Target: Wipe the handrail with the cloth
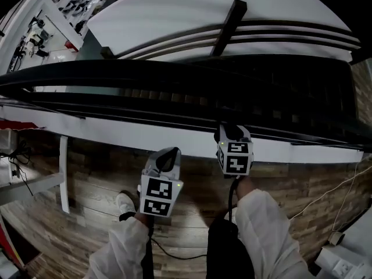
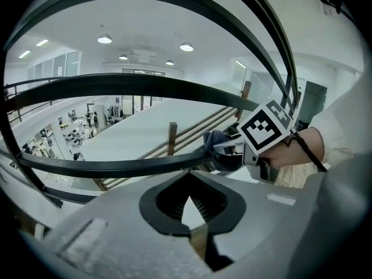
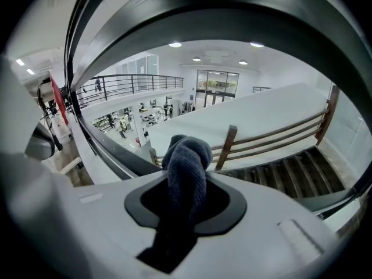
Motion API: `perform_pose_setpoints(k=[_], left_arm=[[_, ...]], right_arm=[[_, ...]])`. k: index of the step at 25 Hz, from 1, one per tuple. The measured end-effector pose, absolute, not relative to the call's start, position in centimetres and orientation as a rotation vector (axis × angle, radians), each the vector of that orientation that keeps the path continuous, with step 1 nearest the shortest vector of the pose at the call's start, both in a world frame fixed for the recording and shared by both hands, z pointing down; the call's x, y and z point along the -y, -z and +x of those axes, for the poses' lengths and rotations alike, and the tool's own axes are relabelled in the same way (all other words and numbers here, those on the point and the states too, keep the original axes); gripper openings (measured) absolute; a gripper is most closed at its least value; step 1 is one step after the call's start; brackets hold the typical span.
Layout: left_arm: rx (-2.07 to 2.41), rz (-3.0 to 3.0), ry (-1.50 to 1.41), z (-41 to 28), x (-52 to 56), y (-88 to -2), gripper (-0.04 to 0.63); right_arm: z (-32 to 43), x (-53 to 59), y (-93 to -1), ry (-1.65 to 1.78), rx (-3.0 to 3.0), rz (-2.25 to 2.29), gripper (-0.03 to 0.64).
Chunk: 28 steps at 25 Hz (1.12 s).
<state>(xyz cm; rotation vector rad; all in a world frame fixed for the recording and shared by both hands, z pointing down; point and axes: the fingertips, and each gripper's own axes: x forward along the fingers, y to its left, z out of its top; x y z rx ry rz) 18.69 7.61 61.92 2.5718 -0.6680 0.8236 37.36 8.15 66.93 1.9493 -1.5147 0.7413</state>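
Right gripper [image 1: 225,133], lower centre of the head view: jaws closed on a bunched dark cloth [image 3: 186,164], which stands up between them. Left gripper [image 1: 167,154], just left of it: jaws together, nothing between them, touching nothing we can see. Handrail [image 1: 174,74]: broad dark band across the middle of the head view, with thinner bars below it. Cloth position: in the left gripper view we find it at centre right, against the end of a thin dark bar [image 2: 116,164]; whether it bears on the top rail we cannot tell. Step, as we judge it: the wiping stroke. Handling notes: we would keep the clamp firm so the bunch does not slip, press fabric rather than plastic onto the rail, follow the curve in one long pass, and turn the wrist to take in top and sides. We would hold the left gripper clear of the path.
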Motion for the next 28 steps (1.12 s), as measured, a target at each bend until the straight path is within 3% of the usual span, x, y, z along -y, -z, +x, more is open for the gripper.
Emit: perform_pose_setpoints(k=[28], left_arm=[[0.42, 2.665, -0.788, 44.7, -22.6, -63.6, 0.003]], right_arm=[[64.8, -25.9, -65.2, -0.692, 1.352, 2.089, 0.098]])
